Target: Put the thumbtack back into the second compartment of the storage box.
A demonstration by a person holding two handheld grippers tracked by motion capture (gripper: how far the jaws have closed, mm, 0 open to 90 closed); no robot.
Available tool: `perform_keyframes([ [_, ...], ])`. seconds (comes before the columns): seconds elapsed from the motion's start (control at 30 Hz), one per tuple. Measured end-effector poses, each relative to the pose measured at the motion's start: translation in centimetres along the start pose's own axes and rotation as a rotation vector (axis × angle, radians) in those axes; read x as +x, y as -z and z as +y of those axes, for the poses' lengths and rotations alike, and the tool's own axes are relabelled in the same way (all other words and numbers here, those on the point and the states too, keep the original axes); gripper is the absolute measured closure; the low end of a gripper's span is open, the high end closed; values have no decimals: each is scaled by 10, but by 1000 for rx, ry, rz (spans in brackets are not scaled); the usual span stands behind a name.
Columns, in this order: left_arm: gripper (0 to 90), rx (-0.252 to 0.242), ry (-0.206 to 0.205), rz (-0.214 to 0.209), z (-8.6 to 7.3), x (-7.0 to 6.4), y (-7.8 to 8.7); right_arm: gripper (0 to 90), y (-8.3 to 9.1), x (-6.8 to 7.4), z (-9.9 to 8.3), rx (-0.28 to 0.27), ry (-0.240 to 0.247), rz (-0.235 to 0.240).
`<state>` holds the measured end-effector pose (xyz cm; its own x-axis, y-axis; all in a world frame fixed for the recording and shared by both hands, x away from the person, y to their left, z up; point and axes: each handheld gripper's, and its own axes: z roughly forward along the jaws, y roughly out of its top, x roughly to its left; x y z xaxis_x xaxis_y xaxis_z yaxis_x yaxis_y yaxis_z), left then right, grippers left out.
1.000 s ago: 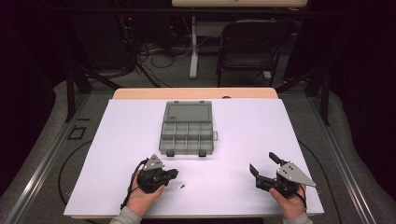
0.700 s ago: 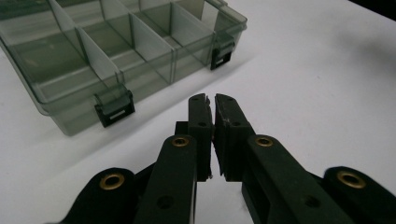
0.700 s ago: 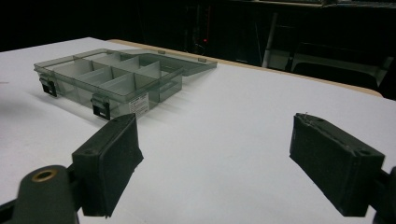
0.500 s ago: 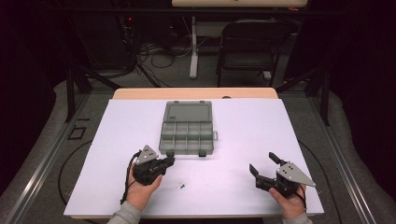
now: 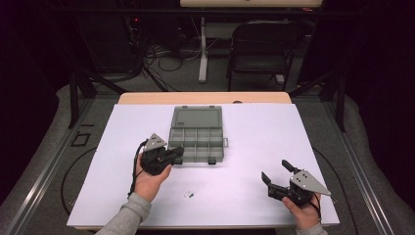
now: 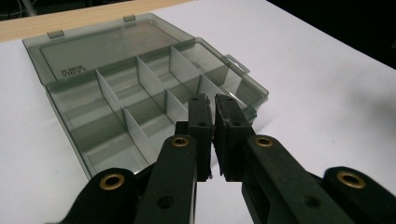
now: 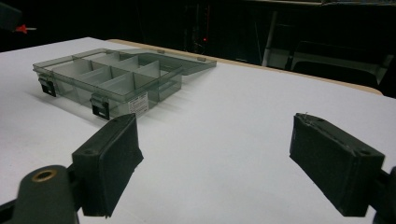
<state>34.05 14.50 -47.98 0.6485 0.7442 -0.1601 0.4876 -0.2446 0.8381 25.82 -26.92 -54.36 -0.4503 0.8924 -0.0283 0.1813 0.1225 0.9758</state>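
1. The left gripper (image 5: 172, 155) is being held over the near-left corner of the open compartment box (image 5: 196, 142), its jaws nearly pressed together with only a thin slit between them; whether anything tiny is being pinched there cannot be told.
2. The box is lying open near the middle of the white table (image 5: 254, 127), lid (image 5: 196, 117) folded flat toward the far side, and its compartments are looking empty in the left gripper view.
3. Two small parts (image 5: 189, 195) are lying on the table between the two hands, well apart from the box and from either gripper.
4. The right gripper (image 5: 275, 177) is being held just above the table at the near-right, jaws spread wide and nothing being gripped.
5. If something small is being carried, it is judged likely to slip out unnoticed, since the grip would be on very little.
6. The light box could be pushed by a jaw catching its wall.
7. The loose parts could be swept off by a sleeve or cable.
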Motion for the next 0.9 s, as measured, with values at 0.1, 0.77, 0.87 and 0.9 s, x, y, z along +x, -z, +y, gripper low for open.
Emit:
perform_keyframes([
  [0.1, 854, 3, 3, 5, 8, 3, -2, 154, 0, 0, 0, 0, 0, 0],
  [0.77, 854, 68, 28, 56, 50, 21, -36, 154, -1, -1, -1, 3, -6, -1],
  [0.87, 854, 84, 34, 71, 56, 25, -43, 154, 0, -1, -1, 8, -6, 2],
  [0.9, 854, 84, 34, 71, 56, 25, -43, 154, 0, -1, -1, 9, -6, 2],
])
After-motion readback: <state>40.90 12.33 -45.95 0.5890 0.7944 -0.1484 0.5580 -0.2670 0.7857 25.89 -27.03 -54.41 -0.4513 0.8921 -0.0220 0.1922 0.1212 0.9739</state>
